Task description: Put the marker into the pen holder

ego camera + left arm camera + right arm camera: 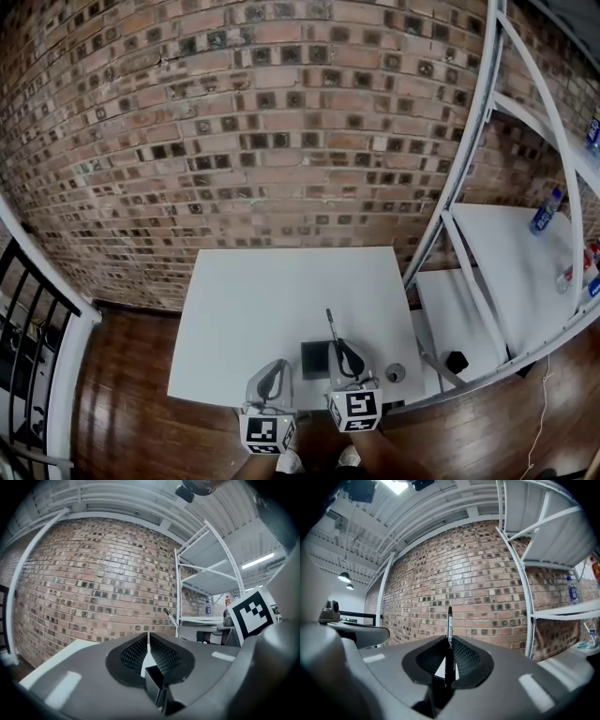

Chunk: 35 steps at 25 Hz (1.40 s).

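- The left gripper (274, 370) is hovering at the near edge of the white rectangular tabletop (281, 295). Its two jaws are pressing flat together with nothing between them. It seems to be idling here, leaving room for the other gripper to work.
- The dark, square, open-topped pen holder (314, 359) is sitting on the tabletop between the two grippers, just beside the right one. Its mouth is facing up, ready to take something dropped in from above.
- The right gripper (345, 351) is clamping the slim black marker (449, 625) by its lower barrel. Most of the marker's length is sticking out past the jaw tips and pointing away toward the red brick wall (234, 112). That grip is probably leaving a long free end to slide into the holder. The marker is riding in the air next to the holder and is not in it yet, so it will likely need tipping downward over the opening.
- A small round grey object (396, 373) is lying on the tabletop to the right of that gripper, too small to identify.
- The white metal shelving rack (469, 150) is standing at the far right and carrying plastic bottles, well apart from the task.
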Each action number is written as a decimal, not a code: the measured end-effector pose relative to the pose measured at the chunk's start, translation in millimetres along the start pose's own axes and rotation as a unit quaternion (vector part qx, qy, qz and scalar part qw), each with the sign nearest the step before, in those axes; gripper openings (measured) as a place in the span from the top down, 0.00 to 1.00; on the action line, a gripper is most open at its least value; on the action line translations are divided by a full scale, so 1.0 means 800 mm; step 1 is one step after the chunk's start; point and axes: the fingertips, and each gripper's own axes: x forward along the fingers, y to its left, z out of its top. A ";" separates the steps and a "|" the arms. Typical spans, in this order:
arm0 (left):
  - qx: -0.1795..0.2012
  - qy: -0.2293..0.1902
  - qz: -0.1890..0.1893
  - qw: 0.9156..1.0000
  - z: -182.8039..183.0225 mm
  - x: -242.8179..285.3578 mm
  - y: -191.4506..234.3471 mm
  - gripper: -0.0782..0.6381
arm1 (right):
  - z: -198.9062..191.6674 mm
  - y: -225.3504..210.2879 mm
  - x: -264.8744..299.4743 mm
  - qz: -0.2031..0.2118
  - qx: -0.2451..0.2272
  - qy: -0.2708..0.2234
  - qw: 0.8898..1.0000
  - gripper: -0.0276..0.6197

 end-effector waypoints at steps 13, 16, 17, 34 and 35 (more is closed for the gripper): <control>0.024 0.057 -0.004 0.998 -0.031 0.014 0.011 0.87 | -0.034 0.018 0.030 0.012 -0.001 0.029 0.999 0.89; 0.027 0.062 -0.006 0.998 -0.035 0.014 0.020 0.87 | -0.046 0.022 0.038 0.010 -0.002 0.039 0.999 0.89; 0.025 0.064 -0.007 0.998 -0.036 0.015 0.022 0.87 | -0.050 0.023 0.041 0.010 -0.001 0.041 0.999 0.89; 0.013 0.091 -0.022 0.995 -0.055 0.027 0.035 0.87 | -0.076 0.024 0.039 0.003 -0.002 0.057 0.998 0.82; 0.011 0.091 -0.022 0.996 -0.055 0.027 0.034 0.87 | -0.073 0.022 0.036 0.001 -0.001 0.054 0.999 0.82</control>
